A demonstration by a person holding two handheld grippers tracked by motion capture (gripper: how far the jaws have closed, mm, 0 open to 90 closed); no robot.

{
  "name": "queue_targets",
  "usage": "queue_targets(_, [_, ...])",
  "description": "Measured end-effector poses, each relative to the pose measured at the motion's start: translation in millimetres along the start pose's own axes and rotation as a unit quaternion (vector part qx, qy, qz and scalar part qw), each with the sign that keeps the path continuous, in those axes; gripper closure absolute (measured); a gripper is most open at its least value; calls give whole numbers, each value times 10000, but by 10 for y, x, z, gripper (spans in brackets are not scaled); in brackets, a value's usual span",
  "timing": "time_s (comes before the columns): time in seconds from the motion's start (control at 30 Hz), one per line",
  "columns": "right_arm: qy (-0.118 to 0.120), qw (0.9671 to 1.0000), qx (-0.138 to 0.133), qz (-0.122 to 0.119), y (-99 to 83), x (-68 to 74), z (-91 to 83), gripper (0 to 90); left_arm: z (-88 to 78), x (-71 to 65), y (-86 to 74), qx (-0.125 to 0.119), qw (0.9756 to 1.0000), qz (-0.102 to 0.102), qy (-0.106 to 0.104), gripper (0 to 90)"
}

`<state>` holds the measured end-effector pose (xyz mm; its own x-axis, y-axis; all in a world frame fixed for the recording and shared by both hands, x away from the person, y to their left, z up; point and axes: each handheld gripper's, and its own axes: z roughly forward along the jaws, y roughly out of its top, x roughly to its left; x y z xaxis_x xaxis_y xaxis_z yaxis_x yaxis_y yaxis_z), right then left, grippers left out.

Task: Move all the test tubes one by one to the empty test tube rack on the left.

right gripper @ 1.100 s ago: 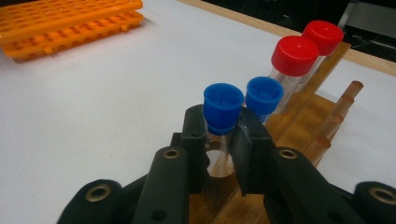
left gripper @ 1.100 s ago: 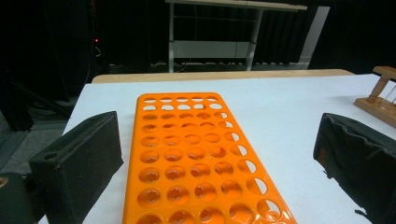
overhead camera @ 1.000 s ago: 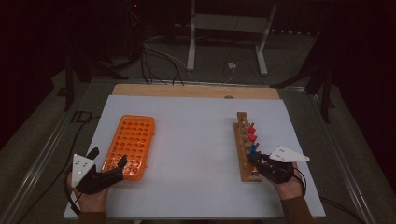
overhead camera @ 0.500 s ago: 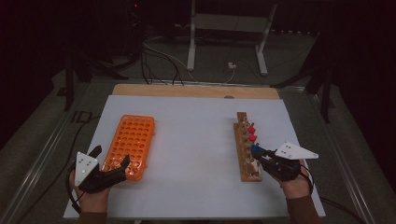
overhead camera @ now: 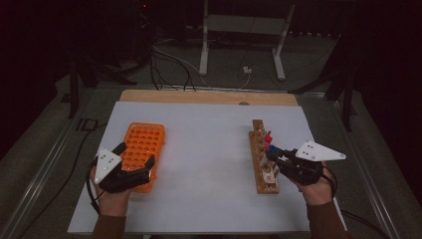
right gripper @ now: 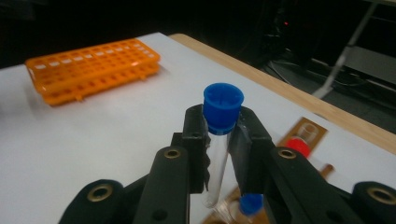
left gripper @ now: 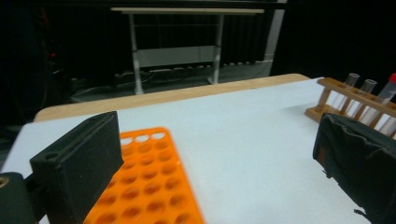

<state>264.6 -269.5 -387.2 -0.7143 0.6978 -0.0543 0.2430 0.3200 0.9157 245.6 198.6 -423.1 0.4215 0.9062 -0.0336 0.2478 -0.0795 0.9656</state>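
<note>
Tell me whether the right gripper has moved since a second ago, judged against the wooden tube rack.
Yes. The right gripper, shut on a clear blue-capped tube, has risen, lifting the tube out of the wooden tube rack beside it.

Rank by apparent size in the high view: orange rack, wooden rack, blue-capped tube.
1. orange rack, clearly the widest footprint.
2. wooden rack, comparably long but much narrower.
3. blue-capped tube, smallest, clamped in the right tool; mostly its cap shows.

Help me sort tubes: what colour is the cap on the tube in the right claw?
Blue cap, clearest in the right gripper view.
</note>
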Motion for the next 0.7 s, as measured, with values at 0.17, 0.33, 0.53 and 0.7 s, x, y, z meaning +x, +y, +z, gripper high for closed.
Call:
queue_targets(0.17, [156,9999,18,48,6,34,119,775,193,-208,64,73,9996,187,-199,19])
queue_targets(0.33, [307,9995,21,65,48,81,215,775,384,-414,98,101,9985,277,-464,19])
queue_targets(0.53, [443,9989,-2,140,79,125,307,774,568,-625,104,171,9961,312,-804,21])
queue_targets(0.7, [611,9980,-9,148,116,200,423,775,714,-850,105,252,9917,396,-1200,64])
